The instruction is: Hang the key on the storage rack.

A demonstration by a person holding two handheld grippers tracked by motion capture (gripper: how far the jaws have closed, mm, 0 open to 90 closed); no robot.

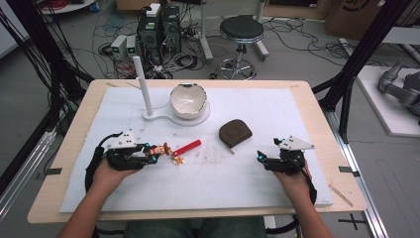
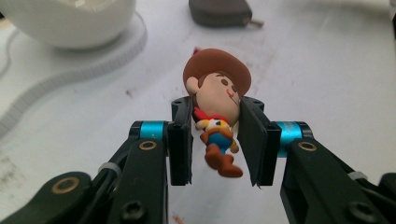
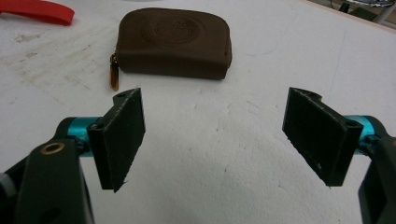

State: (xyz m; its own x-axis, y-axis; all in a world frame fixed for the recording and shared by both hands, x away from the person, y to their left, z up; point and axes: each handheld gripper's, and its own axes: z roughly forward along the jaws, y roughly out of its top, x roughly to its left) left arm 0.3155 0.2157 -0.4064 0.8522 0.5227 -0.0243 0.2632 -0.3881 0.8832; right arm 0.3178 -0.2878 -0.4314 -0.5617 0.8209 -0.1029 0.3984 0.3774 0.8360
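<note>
Gripping cowboy figurine (image 2: 218,100), left hand-held gripper (image 2: 215,140) beside bowl (image 2: 70,21).

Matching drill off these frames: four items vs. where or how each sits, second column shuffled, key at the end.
1. cowboy figure
2. brown pouch
3. white bowl
4. right gripper

A. on the white stand at the table's far side
B. open, nothing between its fingers
C. flat on the mat, zip pull showing
D. clamped in the left gripper

Pairs: 1-D, 2-C, 3-A, 4-B

Lab: computers (image 1: 158,29), floor cables (image 1: 114,25), stool (image 1: 241,30).
</note>
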